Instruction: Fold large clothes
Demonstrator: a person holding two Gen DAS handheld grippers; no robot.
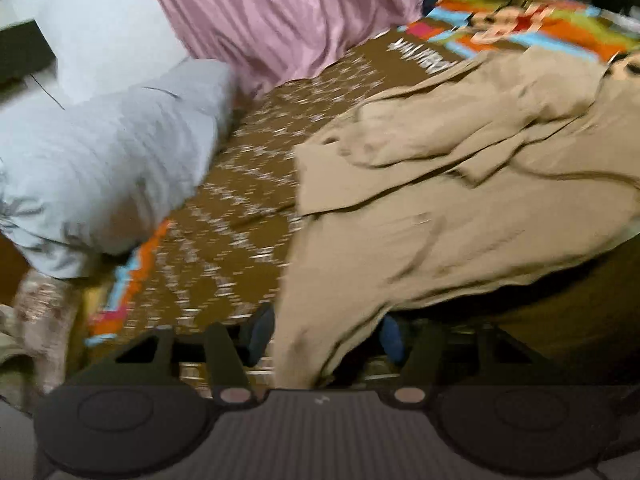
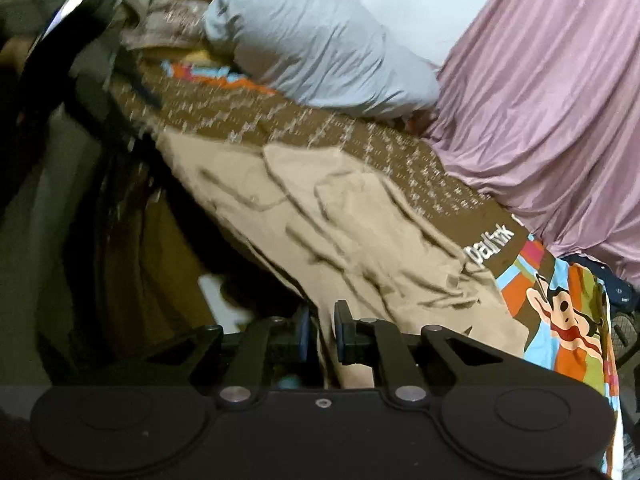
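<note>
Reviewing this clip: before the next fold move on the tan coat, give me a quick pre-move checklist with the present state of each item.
1. Right gripper clamped on the tan cotton coat: ok, cloth is pinched between its blue pads.
2. Left gripper clamped on the coat: cannot tell, cloth runs between its fingers but contact is blurred.
3. Coat lying flat: not ok, it is rumpled and creased.
4. Brown patterned bedsheet free beside the coat: ok.
5. Pale blue pillow apart from the coat: ok.

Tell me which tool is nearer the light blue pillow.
Left. The left tool faces the light blue pillow across bare bedspread; the right tool sits beyond the tan garment.
</note>
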